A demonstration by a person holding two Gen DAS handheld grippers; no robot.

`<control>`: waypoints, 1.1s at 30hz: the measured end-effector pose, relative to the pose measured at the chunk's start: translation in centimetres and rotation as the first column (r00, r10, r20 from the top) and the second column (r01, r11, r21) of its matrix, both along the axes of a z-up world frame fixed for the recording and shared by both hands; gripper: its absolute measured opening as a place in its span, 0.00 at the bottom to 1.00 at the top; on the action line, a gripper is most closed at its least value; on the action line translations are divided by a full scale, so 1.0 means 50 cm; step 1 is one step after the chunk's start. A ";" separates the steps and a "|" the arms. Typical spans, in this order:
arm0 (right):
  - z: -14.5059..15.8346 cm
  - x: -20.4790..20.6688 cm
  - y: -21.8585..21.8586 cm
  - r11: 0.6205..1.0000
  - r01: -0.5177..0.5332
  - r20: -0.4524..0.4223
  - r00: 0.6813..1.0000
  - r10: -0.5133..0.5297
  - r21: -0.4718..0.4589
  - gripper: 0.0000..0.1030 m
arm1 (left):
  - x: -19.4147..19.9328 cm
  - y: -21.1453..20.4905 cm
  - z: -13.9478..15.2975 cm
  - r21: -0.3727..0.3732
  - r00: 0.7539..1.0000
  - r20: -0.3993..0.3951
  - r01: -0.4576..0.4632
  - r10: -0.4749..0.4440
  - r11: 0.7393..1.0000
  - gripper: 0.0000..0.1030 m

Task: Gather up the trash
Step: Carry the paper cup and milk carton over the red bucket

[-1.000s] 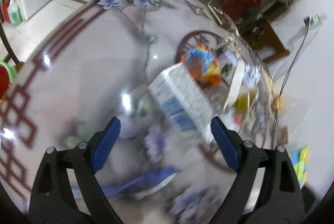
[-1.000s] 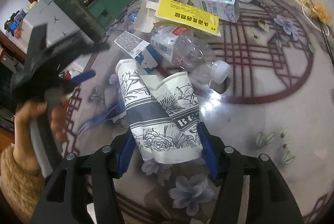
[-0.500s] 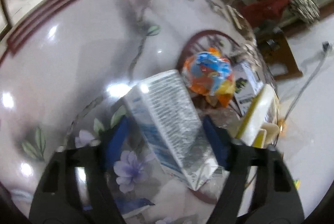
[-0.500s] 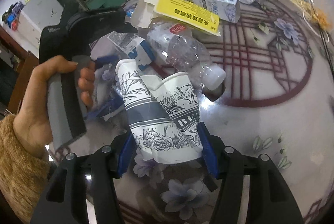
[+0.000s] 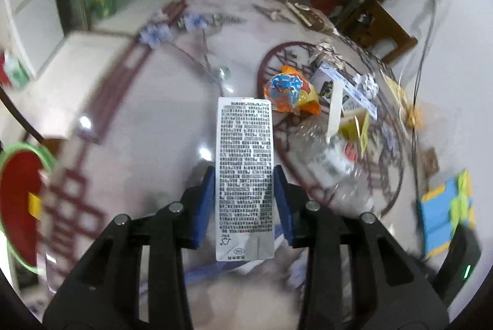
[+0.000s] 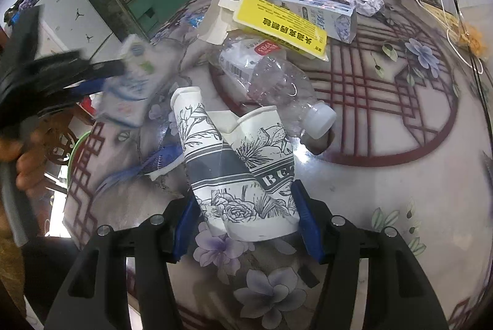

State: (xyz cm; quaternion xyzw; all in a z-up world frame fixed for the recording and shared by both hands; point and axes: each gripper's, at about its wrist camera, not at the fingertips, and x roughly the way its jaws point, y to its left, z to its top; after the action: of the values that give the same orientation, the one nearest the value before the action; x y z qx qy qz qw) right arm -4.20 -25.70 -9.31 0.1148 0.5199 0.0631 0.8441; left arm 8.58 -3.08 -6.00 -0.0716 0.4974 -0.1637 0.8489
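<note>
My left gripper (image 5: 244, 200) is shut on a silver milk carton (image 5: 245, 176) and holds it above the round flowered table (image 5: 148, 120). The carton also shows blurred in the right wrist view (image 6: 132, 83), at the left, with the left gripper (image 6: 101, 77) on it. My right gripper (image 6: 243, 216) is shut on two crushed paper cups with black flower prints (image 6: 237, 163). A clear crushed plastic bottle (image 6: 277, 83) lies just beyond the cups.
A yellow box (image 6: 280, 22), a white-blue carton (image 6: 314, 11), crumpled paper (image 6: 363, 2) and an orange snack bag (image 5: 289, 91) lie on the table. A blue wrapper (image 6: 154, 163) lies left of the cups. A red bin with a green rim (image 5: 18, 194) stands beside the table at the left.
My left gripper closed on the milk carton and lifted it off the table, swinging left. My right gripper stayed shut on the paper cups.
</note>
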 end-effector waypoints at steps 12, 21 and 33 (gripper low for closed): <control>0.027 -0.008 0.017 0.997 0.009 0.088 0.996 -0.002 -0.080 0.55 | -0.088 0.048 0.025 0.139 0.980 0.192 0.017 -0.043 0.990 0.35; 0.031 -0.005 0.043 0.992 -0.008 0.128 0.991 0.025 -0.128 0.54 | -0.105 0.041 0.045 0.156 0.965 0.242 0.066 -0.103 0.986 0.35; 0.022 -0.003 0.040 0.996 0.000 0.108 0.994 0.009 -0.086 0.55 | -0.087 0.029 -0.040 0.121 0.991 0.030 0.125 -0.129 0.985 0.35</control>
State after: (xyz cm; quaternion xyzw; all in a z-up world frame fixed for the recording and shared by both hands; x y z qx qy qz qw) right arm -4.37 -23.71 -8.20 0.0736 0.4757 0.0488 0.8752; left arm 4.25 -1.61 -7.98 0.0141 0.4936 -0.1890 0.8488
